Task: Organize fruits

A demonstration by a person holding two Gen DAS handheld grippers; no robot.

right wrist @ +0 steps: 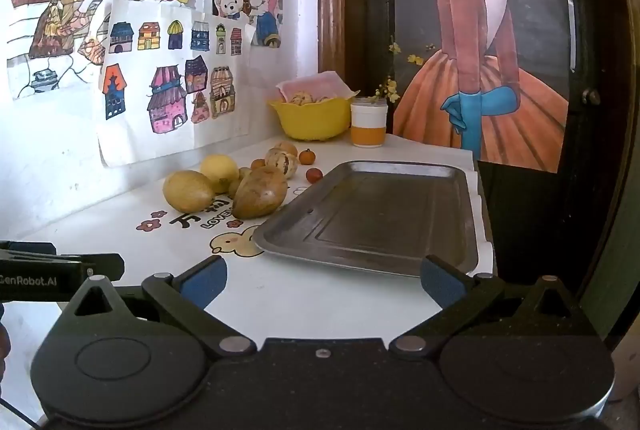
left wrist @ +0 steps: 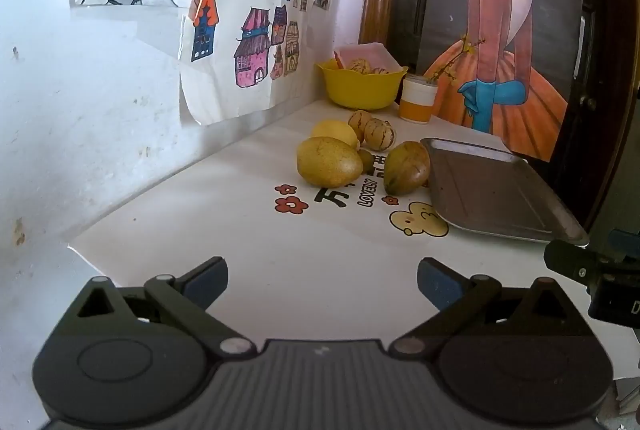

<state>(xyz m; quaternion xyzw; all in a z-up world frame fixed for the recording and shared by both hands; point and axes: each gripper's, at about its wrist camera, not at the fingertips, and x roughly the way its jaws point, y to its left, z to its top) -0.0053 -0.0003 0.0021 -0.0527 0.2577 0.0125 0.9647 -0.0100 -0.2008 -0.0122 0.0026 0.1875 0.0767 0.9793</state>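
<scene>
A cluster of fruit lies mid-table: a yellow-green mango [left wrist: 329, 162] [right wrist: 188, 191], a brownish mango [left wrist: 407, 167] [right wrist: 260, 197], a lemon [left wrist: 335, 132] [right wrist: 219, 167], striped pepino melons [left wrist: 379, 134] [right wrist: 282, 161] and small orange fruits [right wrist: 307, 156]. A bare metal tray [left wrist: 496, 190] [right wrist: 376, 214] sits to their right. My left gripper [left wrist: 322, 280] is open, well short of the fruit, nothing between its fingers. My right gripper [right wrist: 324, 280] is open too, just before the tray's near edge.
A yellow bowl [left wrist: 362, 86] [right wrist: 314, 120] holding more fruit stands at the back by an orange-and-white cup [left wrist: 418, 101] [right wrist: 368, 126]. Drawings cover the wall on the left, a large poster stands behind. The table drops off right of the tray.
</scene>
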